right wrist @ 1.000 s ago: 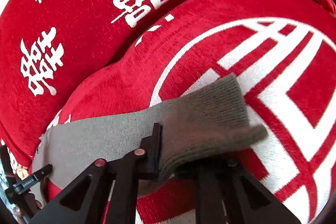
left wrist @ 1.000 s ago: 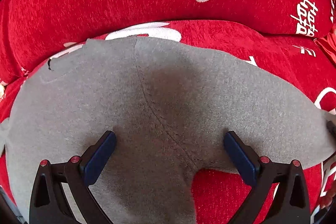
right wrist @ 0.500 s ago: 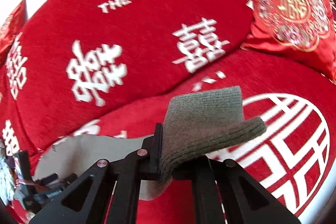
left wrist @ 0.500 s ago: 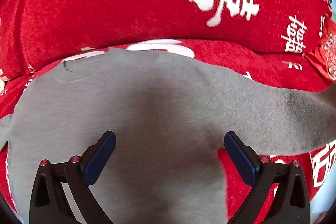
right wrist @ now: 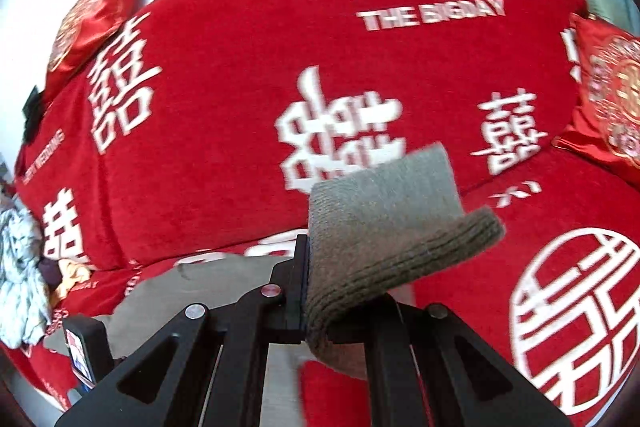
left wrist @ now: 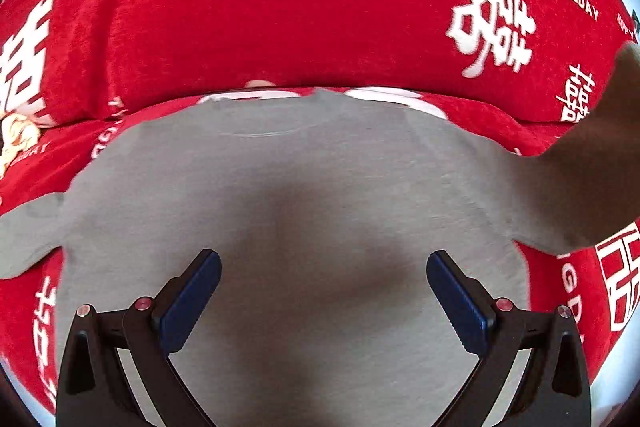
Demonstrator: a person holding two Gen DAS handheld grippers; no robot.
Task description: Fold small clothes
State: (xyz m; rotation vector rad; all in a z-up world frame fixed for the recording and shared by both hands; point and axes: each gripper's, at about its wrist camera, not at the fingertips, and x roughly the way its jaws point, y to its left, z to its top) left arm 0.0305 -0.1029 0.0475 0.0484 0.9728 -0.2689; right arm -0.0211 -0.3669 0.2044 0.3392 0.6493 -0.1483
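Note:
A small grey sweatshirt (left wrist: 320,195) lies flat on the red sofa seat, neckline toward the backrest. My left gripper (left wrist: 323,291) is open and empty, hovering over the shirt's lower middle, blue pads (left wrist: 192,301) wide apart. The shirt's right sleeve (left wrist: 592,163) rises up and off to the right. My right gripper (right wrist: 320,291) is shut on that sleeve's ribbed cuff (right wrist: 384,227) and holds it in the air above the seat. The shirt body (right wrist: 208,283) shows low left in the right wrist view.
The sofa has a red cover with white characters and a tall backrest (left wrist: 304,7). Red embroidered cushions sit at the right (right wrist: 612,95) and upper left (right wrist: 92,19). A pile of other clothes (right wrist: 20,267) lies at the seat's left end.
My right gripper has lifted the cuff up off the seat and carried it leftward. The left gripper has shifted over the shirt toward its middle, still open.

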